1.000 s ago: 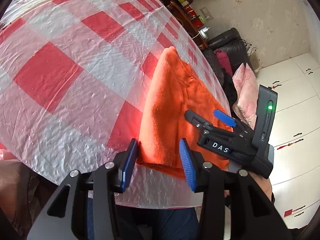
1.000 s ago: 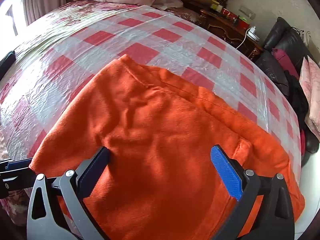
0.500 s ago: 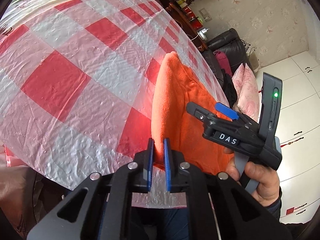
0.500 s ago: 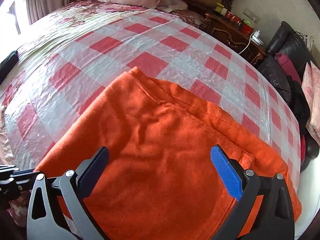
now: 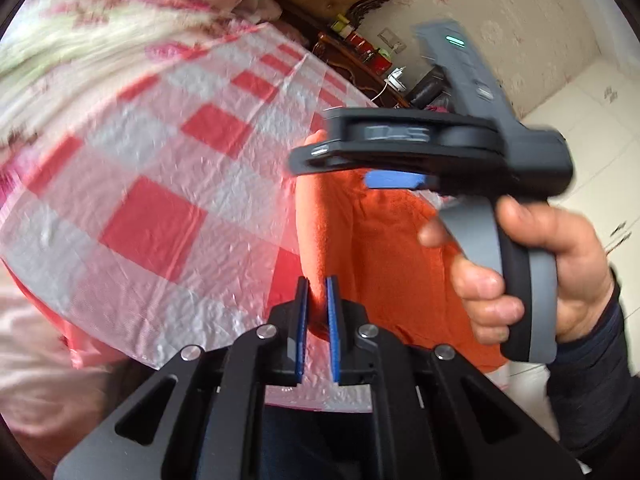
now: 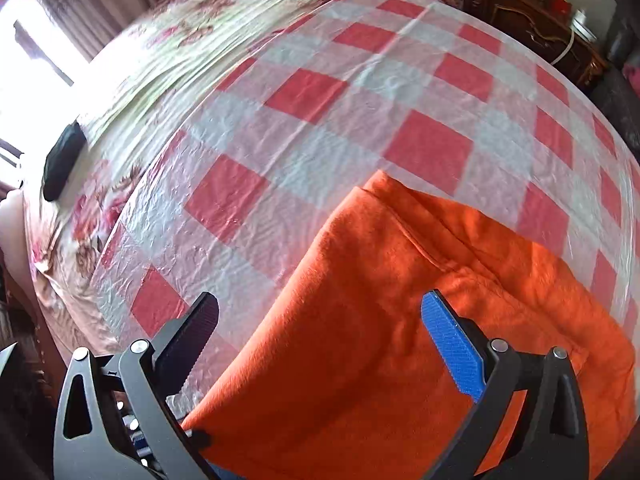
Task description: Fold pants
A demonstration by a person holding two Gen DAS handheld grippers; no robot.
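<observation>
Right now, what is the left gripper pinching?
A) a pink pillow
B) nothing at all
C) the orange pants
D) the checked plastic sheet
C: in the left wrist view, the left gripper has its blue pads closed on an edge of the orange pants, which rise up from between them, while the checked plastic sheet lies flat beside it.

Bed under checked sheet (image 6: 360,128), bright window (image 6: 24,92), perhaps dark dresser (image 6: 532,20)
</observation>
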